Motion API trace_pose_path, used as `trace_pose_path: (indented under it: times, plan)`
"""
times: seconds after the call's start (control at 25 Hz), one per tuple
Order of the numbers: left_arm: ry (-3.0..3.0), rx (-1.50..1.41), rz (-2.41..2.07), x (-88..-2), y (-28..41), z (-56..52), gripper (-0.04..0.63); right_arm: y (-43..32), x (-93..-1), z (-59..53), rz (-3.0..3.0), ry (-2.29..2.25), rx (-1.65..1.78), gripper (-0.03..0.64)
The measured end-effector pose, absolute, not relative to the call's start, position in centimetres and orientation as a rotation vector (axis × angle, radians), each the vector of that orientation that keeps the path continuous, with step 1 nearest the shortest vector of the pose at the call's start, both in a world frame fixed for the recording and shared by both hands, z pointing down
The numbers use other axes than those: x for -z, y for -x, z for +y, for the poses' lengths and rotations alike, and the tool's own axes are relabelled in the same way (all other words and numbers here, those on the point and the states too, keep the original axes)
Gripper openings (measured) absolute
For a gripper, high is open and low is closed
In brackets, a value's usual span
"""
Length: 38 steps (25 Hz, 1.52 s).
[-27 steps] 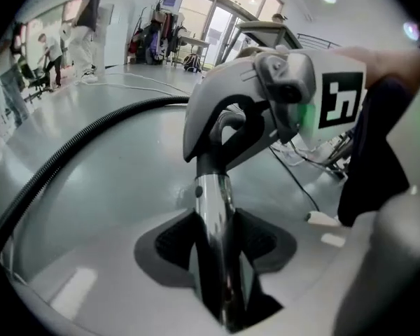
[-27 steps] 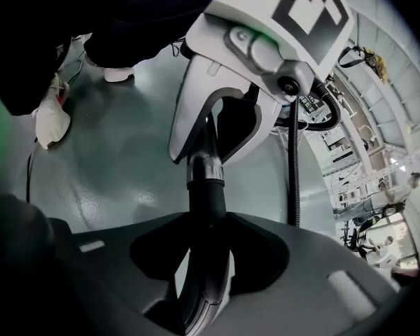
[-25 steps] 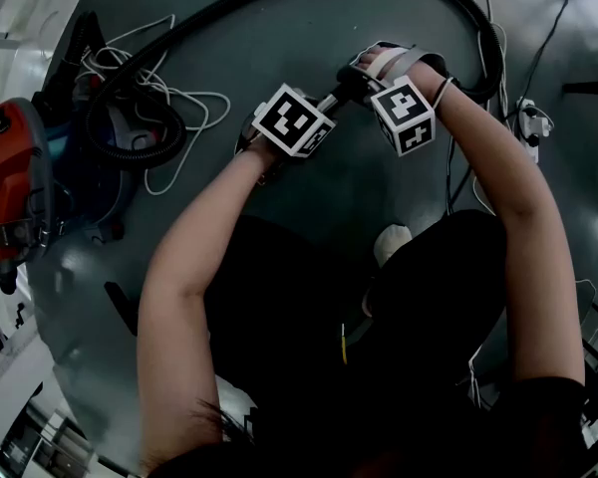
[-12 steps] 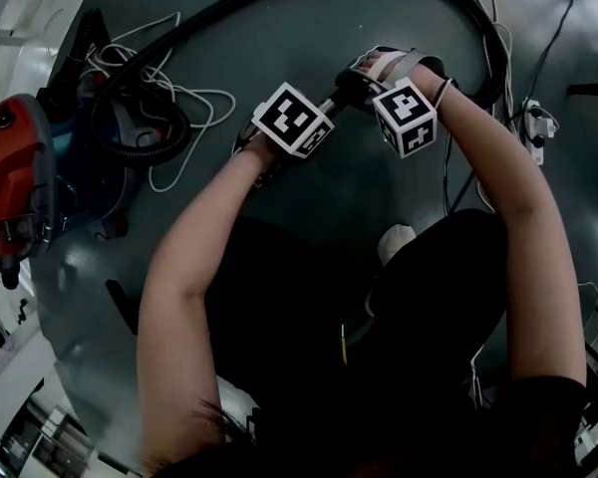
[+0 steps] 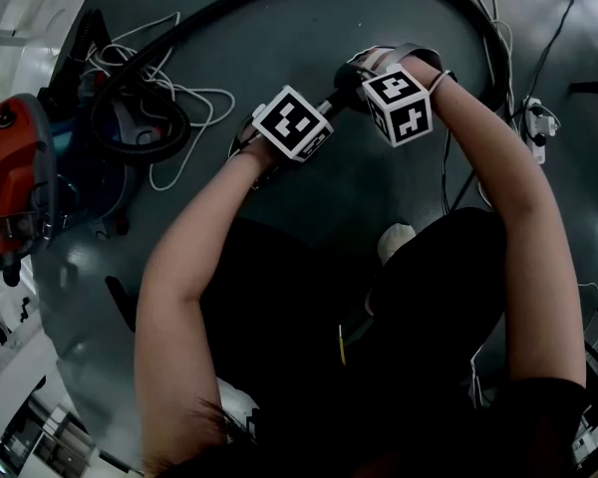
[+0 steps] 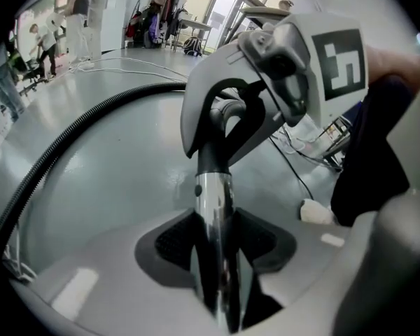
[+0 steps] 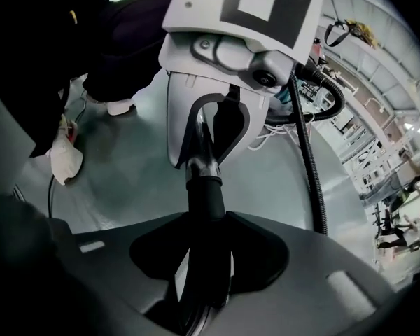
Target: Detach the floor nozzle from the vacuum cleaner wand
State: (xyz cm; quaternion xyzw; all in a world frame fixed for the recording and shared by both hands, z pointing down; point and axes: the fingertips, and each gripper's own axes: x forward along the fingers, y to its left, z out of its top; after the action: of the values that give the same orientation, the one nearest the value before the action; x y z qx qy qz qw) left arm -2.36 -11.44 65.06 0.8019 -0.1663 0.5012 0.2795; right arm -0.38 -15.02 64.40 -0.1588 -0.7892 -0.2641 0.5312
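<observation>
Progress check: nothing looks pulled apart yet, as far as I can tell. The left gripper [image 6: 213, 257] has its jaws clamped tight on the shiny chrome wand tube [image 6: 213, 208]. The right gripper [image 7: 203, 271] is squeezed onto the black plastic cuff [image 7: 206, 194] at the hose end of that same wand, and the two face each other close together. I honestly can't spot the floor nozzle in any view, so I'd say the actual detaching is all still to do.

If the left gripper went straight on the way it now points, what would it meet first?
Probably the right gripper, clamped further along the same shiny metal vacuum wand it grips; depth is unclear.
</observation>
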Motion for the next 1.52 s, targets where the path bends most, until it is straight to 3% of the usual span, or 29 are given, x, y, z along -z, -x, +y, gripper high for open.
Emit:
trace_pose_path:
  times: [0.28,0.76,1.32,1.52]
  plan:
    - [-2.209,-1.382,-0.454,-64.6,2.3,-11.6,0.167,0.3,-64.4,-14.7,-1.922,0.407,0.454,0.152]
    - [-2.048,-1.146,-0.289,-64.4,3.9,-10.1,0.167,1.6,-63.6,-14.5,-1.964,0.314,0.829,0.141]
    - [-2.154,-1.305,-0.308,-64.5,3.9,-9.3,0.163,0.7,-64.1,-13.3,-1.956,0.452,0.237,0.143]
    - [-2.138,-1.271,-0.324,-64.2,4.9,-9.8,0.164,1.9,-63.5,-13.8,-2.053,0.38,0.358,0.14]
